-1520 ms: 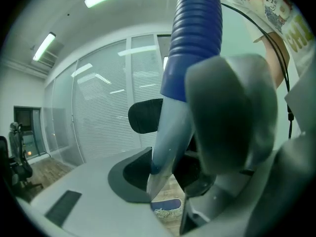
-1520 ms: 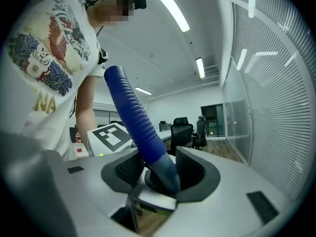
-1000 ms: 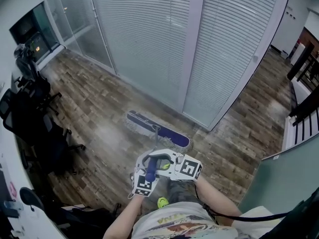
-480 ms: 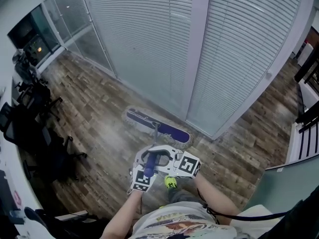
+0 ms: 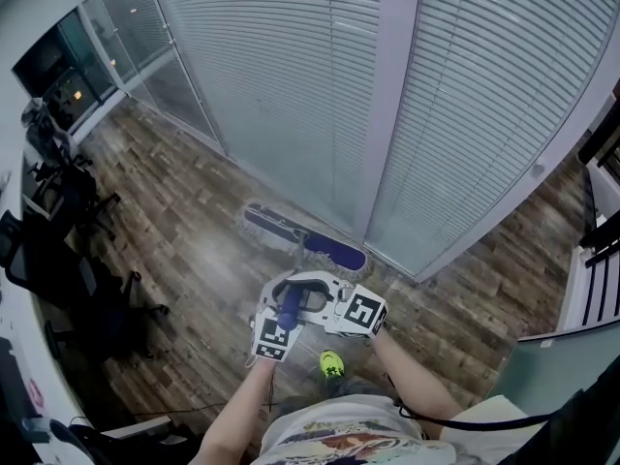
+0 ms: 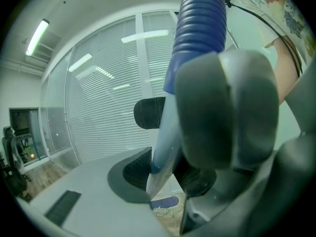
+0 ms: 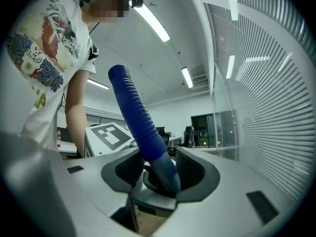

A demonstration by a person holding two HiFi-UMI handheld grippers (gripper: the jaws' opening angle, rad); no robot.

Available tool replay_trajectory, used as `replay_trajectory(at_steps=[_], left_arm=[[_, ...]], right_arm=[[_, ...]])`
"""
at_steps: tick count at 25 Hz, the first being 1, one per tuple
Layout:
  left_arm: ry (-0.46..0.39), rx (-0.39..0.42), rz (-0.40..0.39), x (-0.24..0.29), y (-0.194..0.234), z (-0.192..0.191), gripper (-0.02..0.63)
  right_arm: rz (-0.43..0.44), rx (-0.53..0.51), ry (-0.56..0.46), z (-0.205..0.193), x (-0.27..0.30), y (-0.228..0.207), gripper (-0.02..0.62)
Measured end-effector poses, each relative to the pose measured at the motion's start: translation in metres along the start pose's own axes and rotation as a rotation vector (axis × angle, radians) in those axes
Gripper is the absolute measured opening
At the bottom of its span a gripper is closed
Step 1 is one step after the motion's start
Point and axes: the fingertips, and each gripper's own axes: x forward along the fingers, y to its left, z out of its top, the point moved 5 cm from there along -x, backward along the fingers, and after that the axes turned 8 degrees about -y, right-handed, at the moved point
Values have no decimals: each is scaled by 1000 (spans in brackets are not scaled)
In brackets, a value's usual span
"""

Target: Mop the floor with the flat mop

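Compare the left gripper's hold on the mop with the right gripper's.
The left gripper clamps the pale shaft just below the blue ribbed grip; the right gripper clamps the lower end of that blue ribbed grip itself. The left gripper's jaws stand narrower, the right gripper's wider. Shared: both are shut on the one mop handle, close together, with the mop head down on the floor.

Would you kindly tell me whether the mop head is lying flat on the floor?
Flat: the mop head lies full-length on the floor.
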Motion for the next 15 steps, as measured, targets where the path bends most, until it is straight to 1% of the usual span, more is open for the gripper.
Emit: replay_trajectory(at_steps=[4,8,11,15], left_arm=[[-18,-9,6,13,14,4,97],[-16,-15,8,19,23,7,97],[9,-22,-4,12,23,4,97],[24,-55,2,-10,16,-6,101]], right_arm=[[-17,-1,-15,5,5,-19,190],[-11,0,-16,8,9,-29,190],[11,19,0,6,14,-23,190],[32,21,37,-3,20,-1,190]])
